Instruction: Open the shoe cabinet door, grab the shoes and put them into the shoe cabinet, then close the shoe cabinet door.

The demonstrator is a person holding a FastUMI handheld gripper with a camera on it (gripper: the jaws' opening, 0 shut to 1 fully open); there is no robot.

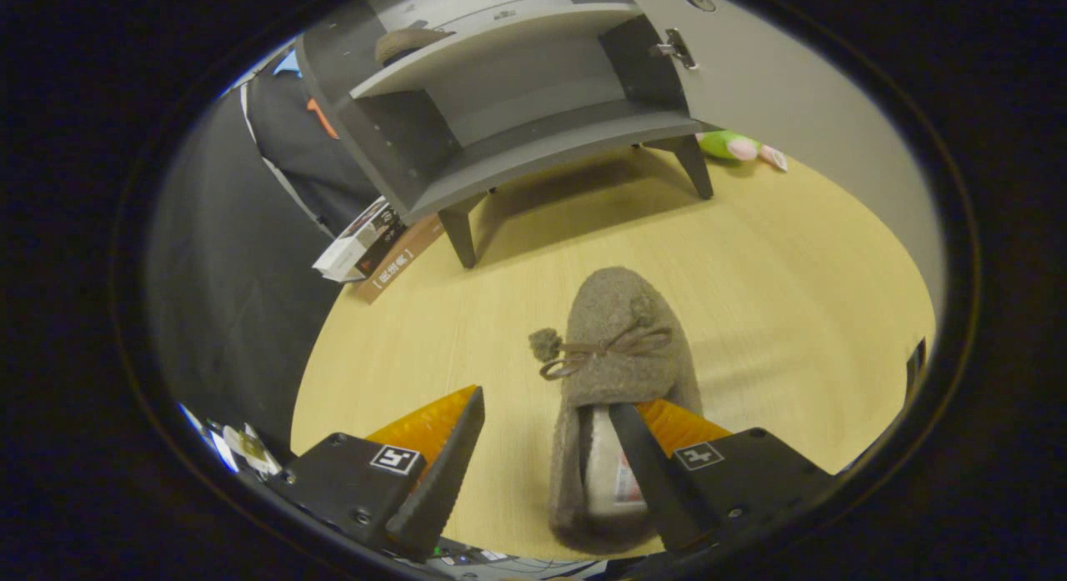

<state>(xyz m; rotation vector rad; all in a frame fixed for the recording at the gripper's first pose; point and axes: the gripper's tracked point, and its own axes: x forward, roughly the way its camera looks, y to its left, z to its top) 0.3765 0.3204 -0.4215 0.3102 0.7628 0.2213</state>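
Wide-spread tool (546, 435) straddles a fuzzy, bow-tied slipper (613, 373) — one finger inside — on pale woodgrain floor (792, 298).

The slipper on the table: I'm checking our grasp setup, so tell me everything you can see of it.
The slipper is grey-brown and fuzzy, wool-like, with a thin brown bow and a pompom on top. It lies flat, sole down, on the wooden table, toe pointing toward the open shoe cabinet, which stands well beyond it. Its heel opening shows a pale insole. The gripper is open: one finger dips into that opening, the other stands apart beside the slipper.
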